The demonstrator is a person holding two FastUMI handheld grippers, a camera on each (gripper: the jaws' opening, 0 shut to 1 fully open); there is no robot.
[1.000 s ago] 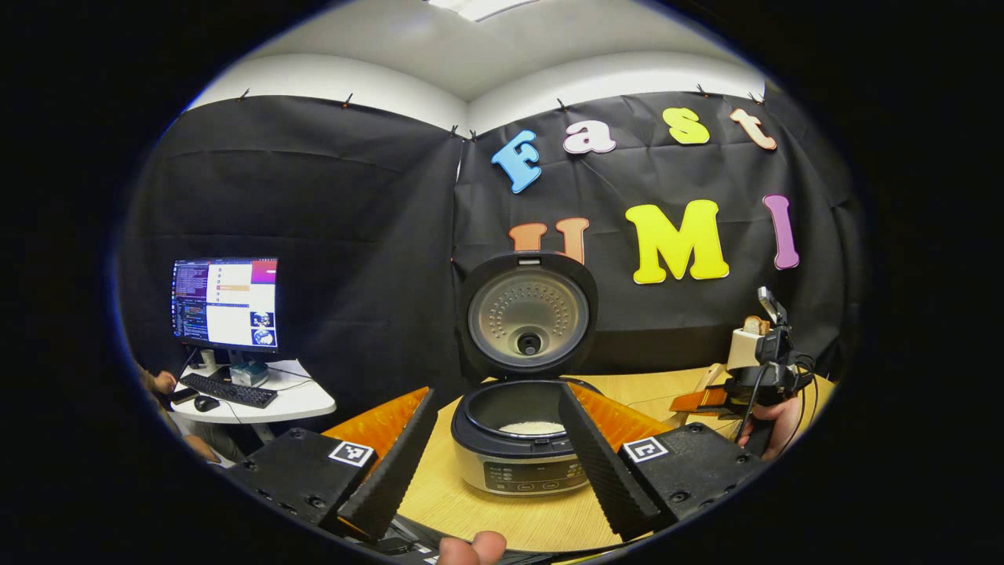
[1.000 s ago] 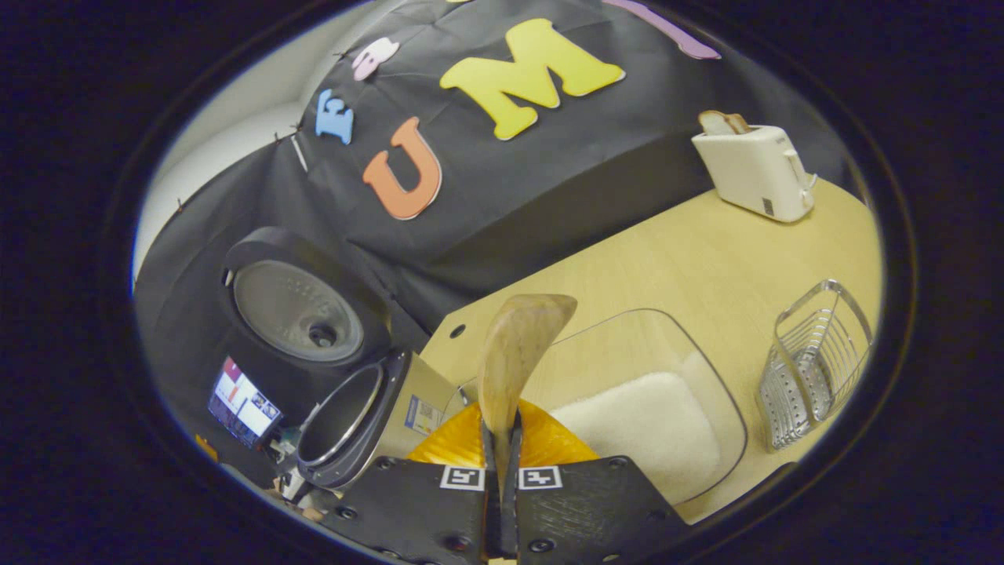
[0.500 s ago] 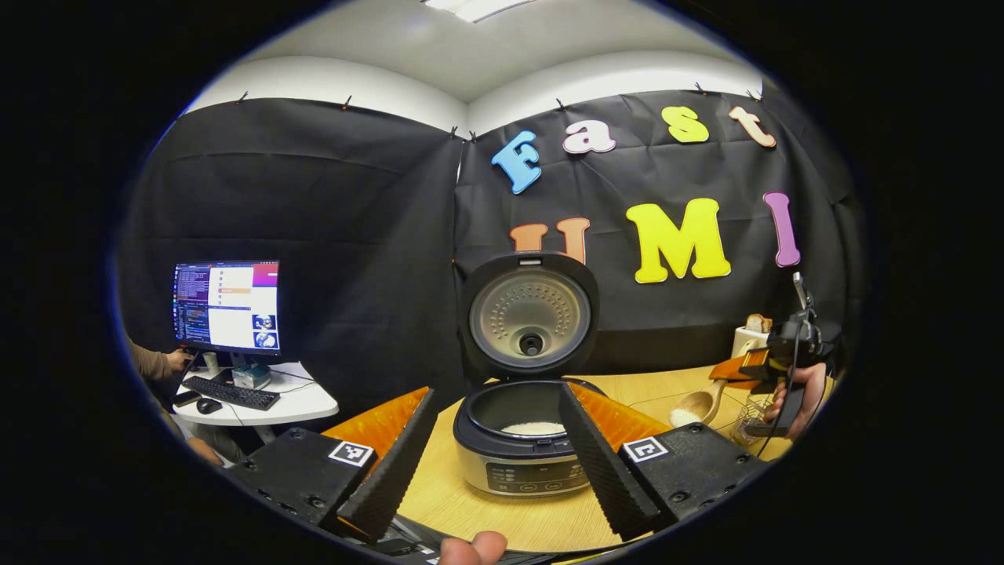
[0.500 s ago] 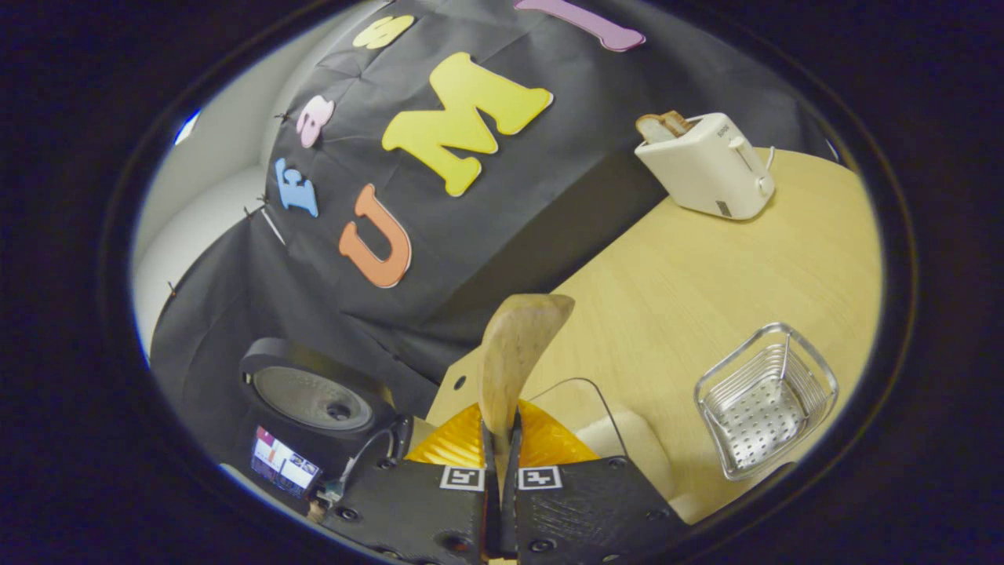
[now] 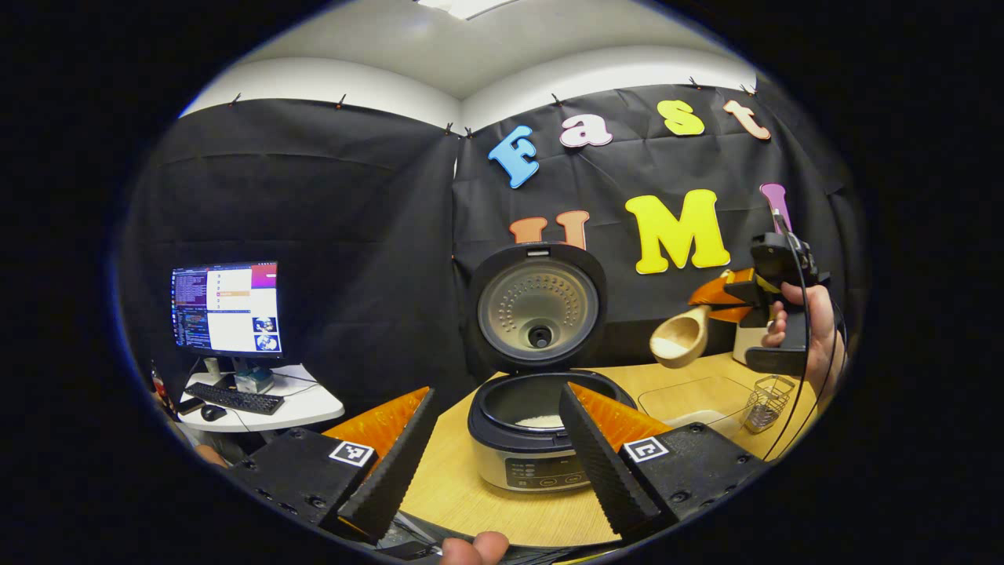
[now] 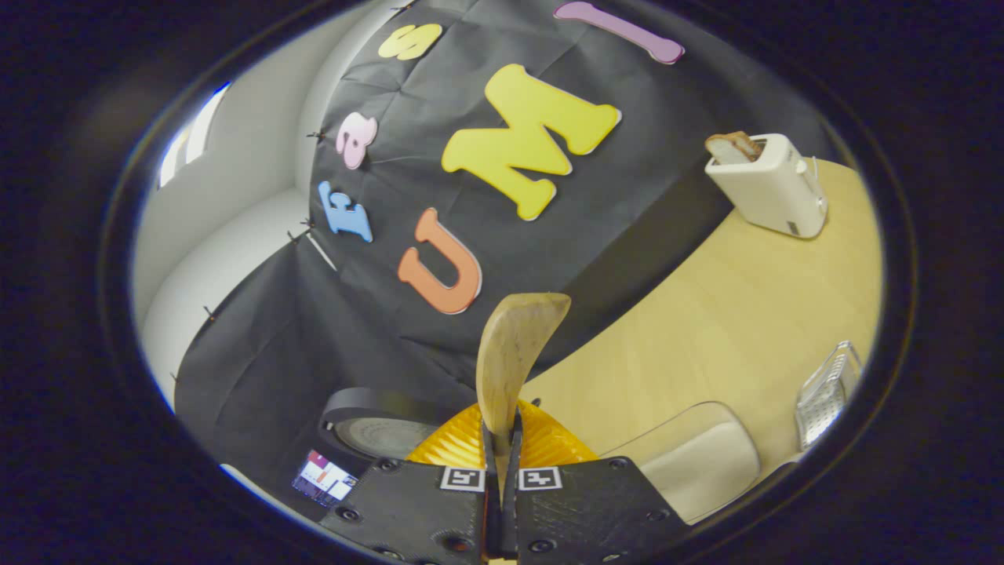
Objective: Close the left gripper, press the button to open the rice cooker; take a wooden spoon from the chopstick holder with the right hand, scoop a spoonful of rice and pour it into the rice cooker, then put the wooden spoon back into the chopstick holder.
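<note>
Wooden spoon (image 5: 679, 339), its bowl carrying a little white rice, hangs in the air at the right of the left gripper view, above the worktop (image 5: 463, 490) and to the right of the open rice cooker (image 5: 535, 428). The right tool (image 5: 718, 294), held by a hand (image 5: 816, 329), is clenched on the spoon's handle; in the right gripper view the spoon (image 6: 514, 357) rises from the bottom centre between that tool's (image 6: 502, 451) nearly closed fingers. The cooker sits at lower centre of the left gripper view with its lid (image 5: 538, 306) standing upright behind the pot and a patch of rice visible inside. The left tool (image 5: 490, 447) is released, its two fingers spread wide on either side of the cooker, touching nothing. A clear rice container (image 5: 690, 400) and a wire chopstick holder (image 5: 767, 394) stand on the worktop at lower right, below the spoon. A white toaster (image 6: 773, 192) sits at the upper right of the right gripper view.
</note>
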